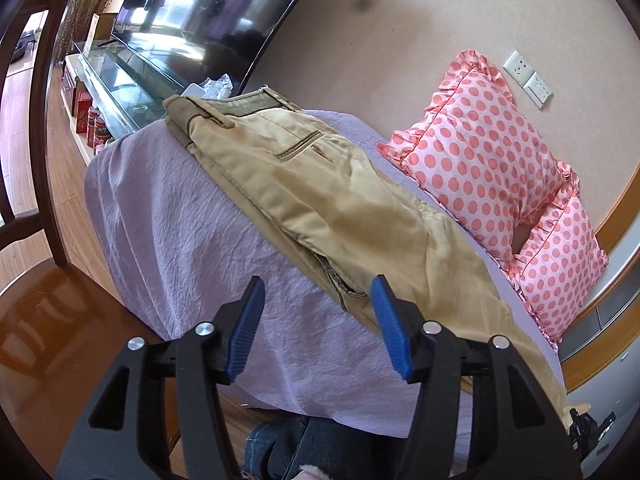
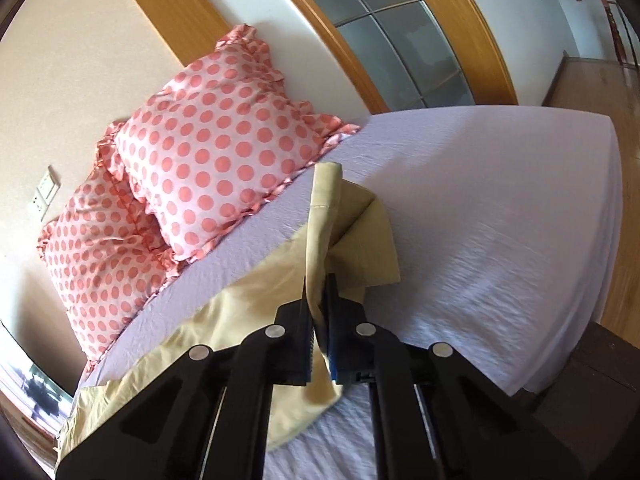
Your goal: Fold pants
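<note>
Tan pants [image 1: 320, 184] lie lengthwise on a lilac bed sheet [image 1: 192, 224], waistband at the far end, legs running toward the near right. My left gripper [image 1: 318, 292] is open, its blue pads just above the sheet beside the crotch edge of the pants, holding nothing. In the right wrist view my right gripper [image 2: 318, 280] is shut on the leg end of the pants [image 2: 352, 236], which stands up, lifted and bunched above the sheet [image 2: 480, 240].
Two pink polka-dot pillows [image 1: 480, 152] lie along the wall side of the bed, also in the right wrist view [image 2: 208, 160]. A TV [image 1: 216, 12] on a glass stand [image 1: 120, 88] is beyond the bed's far end. A dark wooden chair [image 1: 48, 120] stands at left. Wood floor [image 2: 592, 88] surrounds the bed.
</note>
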Action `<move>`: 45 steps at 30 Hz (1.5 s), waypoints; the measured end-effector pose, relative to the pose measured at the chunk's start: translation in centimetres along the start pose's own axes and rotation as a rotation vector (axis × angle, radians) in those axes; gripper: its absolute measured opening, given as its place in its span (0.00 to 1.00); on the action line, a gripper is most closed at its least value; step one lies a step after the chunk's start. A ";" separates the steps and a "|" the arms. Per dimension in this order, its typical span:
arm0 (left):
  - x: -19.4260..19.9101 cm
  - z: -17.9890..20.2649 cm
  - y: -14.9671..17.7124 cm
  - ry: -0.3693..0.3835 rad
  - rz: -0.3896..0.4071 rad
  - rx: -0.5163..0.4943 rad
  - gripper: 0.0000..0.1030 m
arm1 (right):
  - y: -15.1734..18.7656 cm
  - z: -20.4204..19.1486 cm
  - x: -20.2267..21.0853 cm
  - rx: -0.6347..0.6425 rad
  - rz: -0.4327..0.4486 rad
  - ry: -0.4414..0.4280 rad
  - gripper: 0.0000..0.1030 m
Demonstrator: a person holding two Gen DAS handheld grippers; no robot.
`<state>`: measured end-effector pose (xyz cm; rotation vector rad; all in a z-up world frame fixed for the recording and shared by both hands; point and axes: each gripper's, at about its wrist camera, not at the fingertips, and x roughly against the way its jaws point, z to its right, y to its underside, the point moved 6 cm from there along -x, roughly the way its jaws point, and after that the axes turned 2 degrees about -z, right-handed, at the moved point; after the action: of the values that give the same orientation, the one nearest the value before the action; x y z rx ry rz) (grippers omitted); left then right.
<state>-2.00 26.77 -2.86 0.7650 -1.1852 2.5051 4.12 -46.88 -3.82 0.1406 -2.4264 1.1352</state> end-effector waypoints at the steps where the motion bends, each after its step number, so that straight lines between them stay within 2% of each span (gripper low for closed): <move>1: 0.0 0.0 0.0 0.008 0.005 0.002 0.64 | -0.4 -1.6 -0.2 0.022 0.002 -0.033 0.06; 4: 0.3 0.1 -0.2 0.038 0.026 0.016 0.74 | -0.8 -8.9 -0.7 0.124 -0.007 -0.198 0.06; 7: 0.9 0.4 -0.3 0.049 0.049 0.021 0.78 | 1.6 -18.1 -1.1 0.261 -0.065 -0.405 0.06; 10: 1.5 1.0 -0.4 0.033 0.075 -0.008 0.82 | 7.1 -27.1 -1.0 0.379 -0.188 -0.631 0.06; 12: 1.6 1.4 -0.4 0.026 0.080 -0.031 0.84 | 12.5 -32.2 -0.8 0.456 -0.321 -0.768 0.06; 13: 1.5 1.6 -0.4 0.027 0.078 -0.042 0.85 | 15.7 -34.3 -0.9 0.521 -0.400 -0.804 0.06; 14: 1.4 1.8 -0.4 0.026 0.073 -0.050 0.86 | 19.0 -35.9 -0.9 0.602 -0.482 -0.811 0.09; 15: 1.2 1.9 -0.4 0.025 0.067 -0.055 0.86 | 22.3 -36.9 -1.0 0.693 -0.562 -0.795 0.19; 16: 1.0 2.0 -0.4 0.023 0.059 -0.057 0.86 | 24.6 -37.3 -1.1 0.761 -0.613 -0.766 0.32; 17: 0.8 2.0 -0.4 0.021 0.052 -0.058 0.87 | 26.2 -37.2 -1.0 0.802 -0.637 -0.742 0.40; 19: 0.2 2.1 -0.3 0.010 0.039 -0.067 0.87 | 26.7 -36.6 -0.3 0.806 -0.628 -0.755 0.67; 21: -0.4 2.1 -0.2 0.004 0.022 -0.070 0.87 | 25.2 -35.7 0.0 0.766 -0.588 -0.755 0.76; 25: -1.7 2.8 0.0 0.024 -0.008 -0.067 0.87 | 22.1 -35.1 -0.6 0.693 -0.542 -0.725 0.80; 27: -2.2 3.2 0.1 0.025 -0.016 -0.068 0.87 | 21.8 -34.6 -1.1 0.669 -0.549 -0.711 0.80; 39: -3.6 2.8 -1.8 -0.020 -0.020 0.000 0.87 | 23.7 -34.0 -1.7 0.635 -0.617 -0.726 0.80; 44: -3.2 2.6 -4.6 -0.014 0.025 0.018 0.85 | 23.9 -33.8 -1.9 0.625 -0.627 -0.730 0.80; 45: -3.5 2.2 -5.3 -0.033 0.028 0.019 0.85 | 23.8 -33.7 -1.9 0.621 -0.627 -0.732 0.80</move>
<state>4.00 28.34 -0.29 0.8028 -1.1924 2.5394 11.26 -6.18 -2.62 1.6206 -2.1536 1.6399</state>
